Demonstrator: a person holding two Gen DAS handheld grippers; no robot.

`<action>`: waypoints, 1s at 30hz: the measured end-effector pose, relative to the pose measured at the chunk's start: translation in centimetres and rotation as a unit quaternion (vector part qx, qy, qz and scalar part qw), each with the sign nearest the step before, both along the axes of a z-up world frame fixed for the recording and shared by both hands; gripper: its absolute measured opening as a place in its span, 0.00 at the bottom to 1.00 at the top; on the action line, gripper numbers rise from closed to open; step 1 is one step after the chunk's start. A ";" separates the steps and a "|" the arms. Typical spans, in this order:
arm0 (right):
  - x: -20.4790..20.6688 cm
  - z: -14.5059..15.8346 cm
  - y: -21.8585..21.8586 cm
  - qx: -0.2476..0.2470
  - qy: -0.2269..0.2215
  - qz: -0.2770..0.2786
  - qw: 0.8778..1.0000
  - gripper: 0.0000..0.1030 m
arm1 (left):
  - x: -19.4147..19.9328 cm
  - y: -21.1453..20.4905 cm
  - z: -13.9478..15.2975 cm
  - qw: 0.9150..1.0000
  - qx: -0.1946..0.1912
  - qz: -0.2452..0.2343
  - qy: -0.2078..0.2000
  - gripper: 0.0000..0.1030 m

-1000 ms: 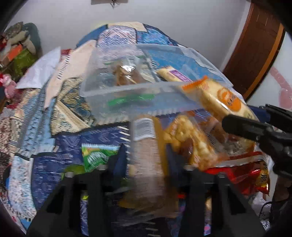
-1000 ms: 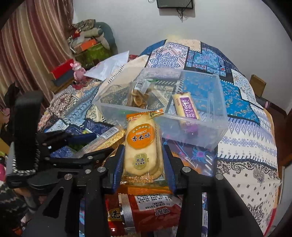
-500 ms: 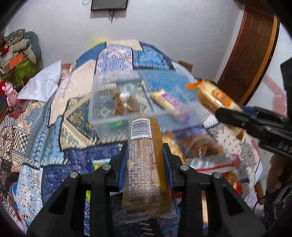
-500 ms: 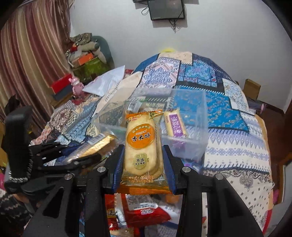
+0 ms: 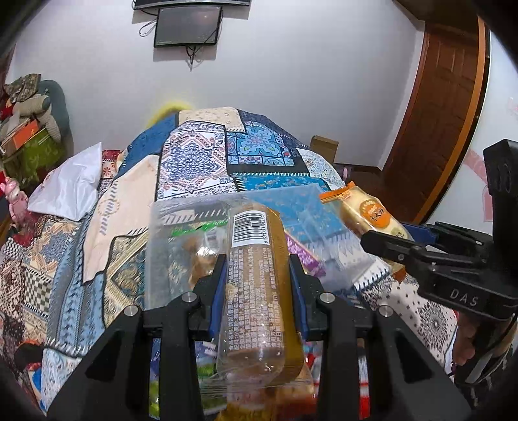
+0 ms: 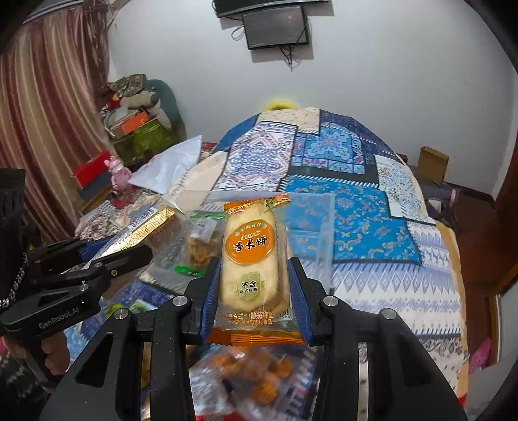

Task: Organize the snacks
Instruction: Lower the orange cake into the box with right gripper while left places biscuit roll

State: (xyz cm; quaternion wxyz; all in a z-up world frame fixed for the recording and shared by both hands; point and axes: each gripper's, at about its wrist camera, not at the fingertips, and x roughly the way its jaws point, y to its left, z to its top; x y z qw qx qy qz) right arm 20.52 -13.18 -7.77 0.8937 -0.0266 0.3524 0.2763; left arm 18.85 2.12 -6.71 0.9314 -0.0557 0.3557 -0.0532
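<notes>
Patchwork-quilted bed (image 6: 372, 207), clear plastic bin (image 5: 168, 233), white pillow (image 5: 71, 184), loose snack packets (image 6: 255, 372)

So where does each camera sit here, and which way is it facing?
Left wrist: on the left hand-held gripper, looking along its fingers over a gold snack pack to the clear bin; right hand-held gripper at right.
Right wrist: on the right hand-held gripper, over a rice cracker pack; left hand-held gripper at left.
Shared: bin, patterned bedspread, wall screen.

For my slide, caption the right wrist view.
Right gripper holds a rice cracker pack before the clear bin.
</notes>
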 end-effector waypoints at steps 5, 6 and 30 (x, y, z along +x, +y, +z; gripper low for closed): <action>2.5 -1.2 0.1 -0.012 0.014 -0.009 1.000 0.36 | 3.0 -0.8 -0.9 1.000 0.009 -0.003 0.013 0.34; 2.9 -1.5 0.1 -0.015 0.018 -0.009 1.000 0.36 | 3.8 -0.9 -1.2 1.000 0.008 -0.004 0.020 0.34; 4.2 -3.5 1.6 -0.046 0.042 0.009 0.998 0.56 | 5.7 0.0 -2.7 0.999 0.013 0.014 0.046 0.56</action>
